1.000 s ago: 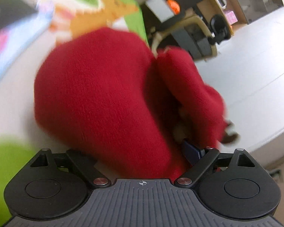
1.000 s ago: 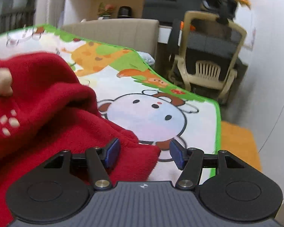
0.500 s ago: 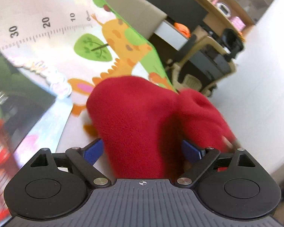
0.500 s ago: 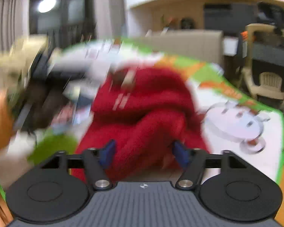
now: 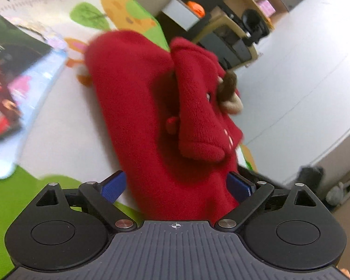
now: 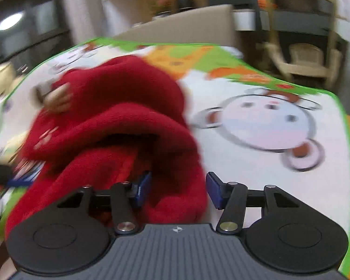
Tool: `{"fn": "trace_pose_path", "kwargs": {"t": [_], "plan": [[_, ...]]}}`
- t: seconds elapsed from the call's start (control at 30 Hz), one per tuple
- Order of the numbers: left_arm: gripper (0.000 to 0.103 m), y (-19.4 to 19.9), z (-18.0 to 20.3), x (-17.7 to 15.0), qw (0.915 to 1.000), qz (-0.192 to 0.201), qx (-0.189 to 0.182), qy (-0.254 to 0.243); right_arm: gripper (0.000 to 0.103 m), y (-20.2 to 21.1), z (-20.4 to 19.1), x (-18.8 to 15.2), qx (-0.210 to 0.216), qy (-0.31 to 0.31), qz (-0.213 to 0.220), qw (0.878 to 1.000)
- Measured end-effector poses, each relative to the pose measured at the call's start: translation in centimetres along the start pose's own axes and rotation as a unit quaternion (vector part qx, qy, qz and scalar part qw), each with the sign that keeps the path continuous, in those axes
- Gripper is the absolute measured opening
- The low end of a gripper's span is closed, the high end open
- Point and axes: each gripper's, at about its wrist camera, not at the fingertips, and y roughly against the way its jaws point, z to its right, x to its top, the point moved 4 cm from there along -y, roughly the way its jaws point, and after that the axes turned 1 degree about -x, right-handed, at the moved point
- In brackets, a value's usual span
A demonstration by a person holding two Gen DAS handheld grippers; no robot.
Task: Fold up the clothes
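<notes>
Red fleece garment now farther out (lengthwise away), fingers apart.

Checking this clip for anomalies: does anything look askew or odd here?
Only the red fleece garment: it sits bunched in thick uneven rolls on the play mat, not flat, with both grippers' fingers open around it. Nothing looks spilled or damaged.

Red fleece garment; play mat white, green border, cartoon animals; claw pads blue.
</notes>
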Motion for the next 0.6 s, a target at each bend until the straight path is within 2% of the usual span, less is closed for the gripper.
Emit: {"fn": "trace_pose_path", "kwargs": {"t": [0.23, 0.3, 0.37, 0.4, 0.43, 0.47, 0.53, 0.6], "plan": [[0.097, 4.8, -3.0, 2.1, 0.9949, 0.075, 0.065, 0.021, 0.053, 1.0, -10.4, -3.6, 0.091, 0.074, -0.029, 0.993], [0.097, 6.5, -2.6, 2.2, 0.9929, 0.092, 0.076, 0.003, 0.053, 1.8, -12.1, -4.0, 0.118, 0.107, -0.033, 0.987], [0.097, 8.1, -1.3, 2.0, 0.991, 0.103, 0.077, -0.034, 0.061, 3.0, -12.6, -3.9, 0.1, 0.152, -0.011, 0.983], [0.097, 8.7, -0.4, 1.6, 0.9895, 0.107, 0.075, -0.061, 0.07, 3.6, -12.8, -3.9, 0.089, 0.175, 0.002, 0.981], [0.097, 9.3, 0.8, 0.8, 0.9871, 0.106, 0.071, -0.097, 0.076, 4.2, -12.7, -3.6, 0.077, 0.19, 0.016, 0.979], [0.097, 9.8, 1.9, 0.0, 0.9831, 0.104, 0.066, -0.136, 0.077, 4.8, -12.5, -3.4, 0.066, 0.199, 0.028, 0.977], [0.097, 10.2, 4.4, -1.9, 0.9708, 0.085, 0.052, -0.218, 0.079, 5.5, -11.7, -2.8, 0.05, 0.2, 0.039, 0.978], [0.097, 9.5, 6.7, -4.4, 0.955, 0.048, 0.033, -0.291, 0.081, 5.8, -10.7, -2.3, 0.038, 0.184, 0.043, 0.981]]}}
